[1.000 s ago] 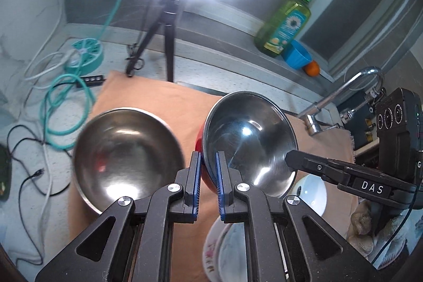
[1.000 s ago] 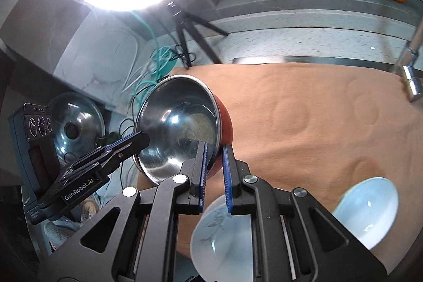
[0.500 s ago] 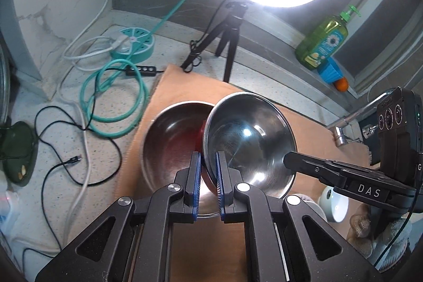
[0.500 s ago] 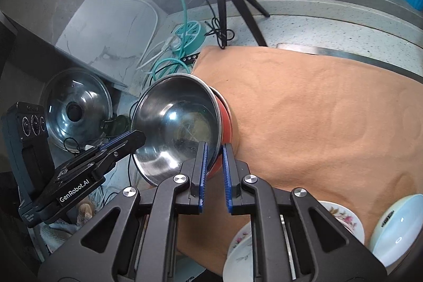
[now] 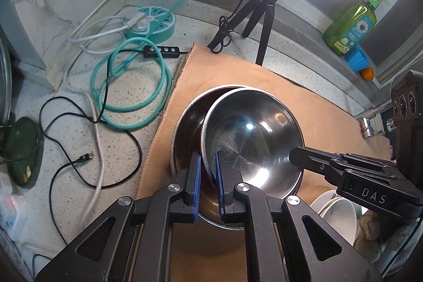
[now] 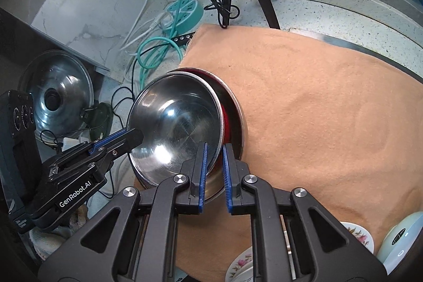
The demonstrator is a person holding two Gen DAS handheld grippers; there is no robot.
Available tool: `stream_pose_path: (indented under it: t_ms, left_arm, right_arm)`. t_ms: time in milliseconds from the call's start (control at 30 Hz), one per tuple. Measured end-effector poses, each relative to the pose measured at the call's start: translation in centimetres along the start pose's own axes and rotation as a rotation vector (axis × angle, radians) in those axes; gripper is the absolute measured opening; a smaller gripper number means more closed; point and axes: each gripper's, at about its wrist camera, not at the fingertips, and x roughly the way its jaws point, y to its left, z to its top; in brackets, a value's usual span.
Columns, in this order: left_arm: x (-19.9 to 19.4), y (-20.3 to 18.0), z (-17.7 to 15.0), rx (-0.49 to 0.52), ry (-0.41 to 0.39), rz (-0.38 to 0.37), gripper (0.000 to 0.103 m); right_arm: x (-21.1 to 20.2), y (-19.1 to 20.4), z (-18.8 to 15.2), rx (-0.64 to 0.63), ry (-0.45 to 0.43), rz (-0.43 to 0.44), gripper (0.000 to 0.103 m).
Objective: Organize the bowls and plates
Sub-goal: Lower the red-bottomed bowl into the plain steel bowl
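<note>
Both tools pinch the same steel bowl by its rim, one on each side. The left tool has its blue pads closed on the near-left edge; the right tool clamps the opposite edge, and in the left wrist view its finger reaches in from the right onto the rim. The held bowl is tilted, its red outside showing, and sits partly inside a second steel bowl that rests on the tan cloth directly ahead of the tools. White bowls sit just right of the left tool. Floral dishes lie right of the right tool, near the cloth's edge. Teal cable coils on the counter left of the cloth.
</note>
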Motion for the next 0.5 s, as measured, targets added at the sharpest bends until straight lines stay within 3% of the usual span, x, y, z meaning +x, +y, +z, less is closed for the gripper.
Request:
stream_pose_path:
  t_ms: [500]
  left_arm:
    - [1.3, 0.3, 0.2, 0.019, 0.047, 0.039, 0.009]
  right_arm:
    - [1.8, 0.6, 0.3, -0.041, 0.051, -0.042, 0.012]
